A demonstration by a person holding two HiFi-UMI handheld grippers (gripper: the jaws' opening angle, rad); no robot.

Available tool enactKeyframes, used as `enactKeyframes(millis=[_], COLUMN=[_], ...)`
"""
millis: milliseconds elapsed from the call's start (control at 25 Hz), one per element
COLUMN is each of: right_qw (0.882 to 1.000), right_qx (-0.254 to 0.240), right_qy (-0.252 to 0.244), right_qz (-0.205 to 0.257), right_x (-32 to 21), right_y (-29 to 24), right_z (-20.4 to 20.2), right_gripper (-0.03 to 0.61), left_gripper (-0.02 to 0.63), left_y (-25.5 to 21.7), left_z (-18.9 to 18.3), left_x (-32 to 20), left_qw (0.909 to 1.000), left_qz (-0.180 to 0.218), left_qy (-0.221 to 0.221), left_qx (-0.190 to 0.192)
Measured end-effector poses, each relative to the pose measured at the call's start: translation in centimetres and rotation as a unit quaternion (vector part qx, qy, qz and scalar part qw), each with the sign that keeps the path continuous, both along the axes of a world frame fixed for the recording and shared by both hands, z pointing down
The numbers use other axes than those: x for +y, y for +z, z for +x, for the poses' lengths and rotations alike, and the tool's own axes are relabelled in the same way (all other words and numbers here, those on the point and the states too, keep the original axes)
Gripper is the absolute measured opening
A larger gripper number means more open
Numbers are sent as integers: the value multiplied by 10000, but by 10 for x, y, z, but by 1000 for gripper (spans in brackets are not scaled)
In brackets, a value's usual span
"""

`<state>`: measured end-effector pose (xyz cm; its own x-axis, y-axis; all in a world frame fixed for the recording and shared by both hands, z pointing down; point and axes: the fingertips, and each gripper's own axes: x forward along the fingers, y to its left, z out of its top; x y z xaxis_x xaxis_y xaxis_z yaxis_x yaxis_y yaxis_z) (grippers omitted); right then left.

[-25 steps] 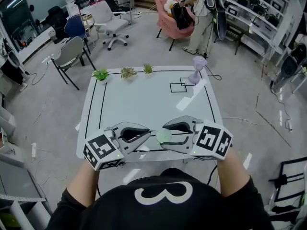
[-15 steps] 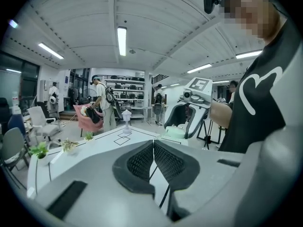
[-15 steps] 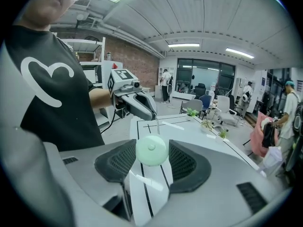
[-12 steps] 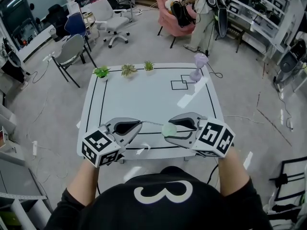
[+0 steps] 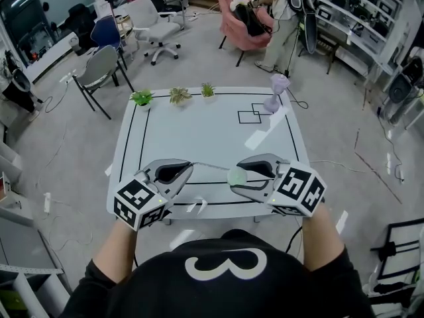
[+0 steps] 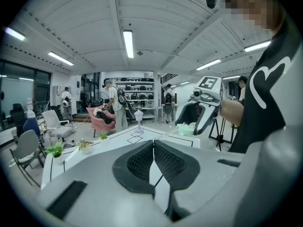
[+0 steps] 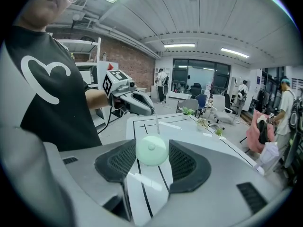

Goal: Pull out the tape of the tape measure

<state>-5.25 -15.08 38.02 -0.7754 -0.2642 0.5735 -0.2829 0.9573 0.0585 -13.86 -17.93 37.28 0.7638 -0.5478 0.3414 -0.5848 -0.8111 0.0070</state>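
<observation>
A round pale green tape measure (image 5: 236,175) is clamped between the jaws of my right gripper (image 5: 240,176), above the front part of the white table (image 5: 199,138). In the right gripper view the case (image 7: 151,149) fills the gap between the pads. A thin tape (image 5: 211,167) runs left from it to my left gripper (image 5: 189,167), which is shut on the tape's end. In the left gripper view the jaws (image 6: 153,156) are pressed together and the right gripper (image 6: 201,112) shows beyond them. The tape (image 7: 155,123) rises toward the left gripper (image 7: 135,103).
Three small potted plants (image 5: 177,97) stand along the table's far edge, and a purple stand (image 5: 275,93) is at the far right corner. Black square outlines (image 5: 248,116) are marked near it. Chairs (image 5: 99,71) and a person (image 5: 285,18) are beyond the table.
The two grippers have drawn apart, the left one going left, and a longer stretch of tape shows between them. In the last half second little has moved.
</observation>
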Motion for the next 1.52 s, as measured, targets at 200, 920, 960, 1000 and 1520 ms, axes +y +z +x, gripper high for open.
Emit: enactKeyframes(millis=[200,920,960,1000,1520], right_qw=[9999,9992,9992,9992,9987], right_qx=[23,181,200,216,308], right_qy=[167,350,345,340,399], right_qz=[27,10,8,8,65], right_x=[-3,-9,-10,-11,-27], right_y=[-3,0,1,1,-2], right_z=[3,8,8,8,11], right_gripper=[221,221,221,221,221], left_gripper=[11,11,11,11,11], left_y=[1,6,6,5,1], left_z=[-26,-72,-75,-77,-103], left_x=[-13,-28,-29,-30,-48], left_qw=[9985,9928,9924,9920,9876], left_qz=[-118,57,63,66,120], left_qy=[-523,-1199,-1228,-1257,-1566], left_qx=[139,13,17,24,28])
